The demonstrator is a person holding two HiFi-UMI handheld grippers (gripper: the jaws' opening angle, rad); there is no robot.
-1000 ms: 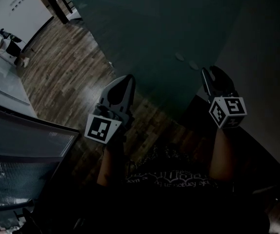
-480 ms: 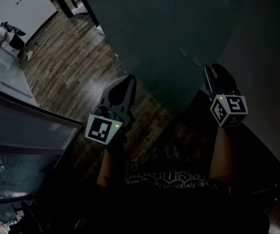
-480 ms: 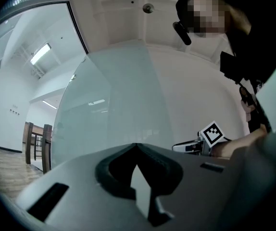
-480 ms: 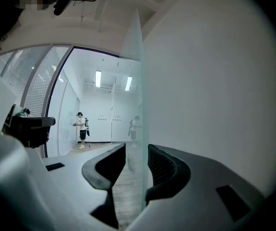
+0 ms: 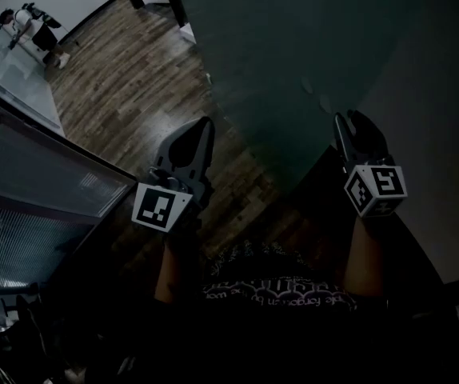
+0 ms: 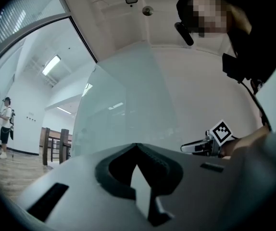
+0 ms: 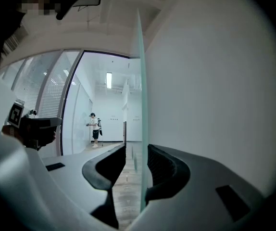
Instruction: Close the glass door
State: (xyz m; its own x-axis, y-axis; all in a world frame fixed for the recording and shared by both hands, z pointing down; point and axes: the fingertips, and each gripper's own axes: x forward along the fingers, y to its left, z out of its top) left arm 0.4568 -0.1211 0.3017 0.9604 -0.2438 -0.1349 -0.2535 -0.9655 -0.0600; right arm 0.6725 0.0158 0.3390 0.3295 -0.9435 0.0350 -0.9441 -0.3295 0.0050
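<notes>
The left tool (image 5: pixel 204 123) has drifted leftward in frame, jaws together and empty; the right tool (image 7: pixel 135 150), narrowly parted, straddles the edge of the pale frosted glass door (image 7: pixel 141 71).

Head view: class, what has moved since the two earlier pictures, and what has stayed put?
The left tongs drifted slightly left. The wooden floor and the distant person slid up and right in the picture, so the view turned; whether the glass door swung is unclear. Nothing was grasped or released. The right tongs stayed at the door's edge, the left tongs shut.
</notes>
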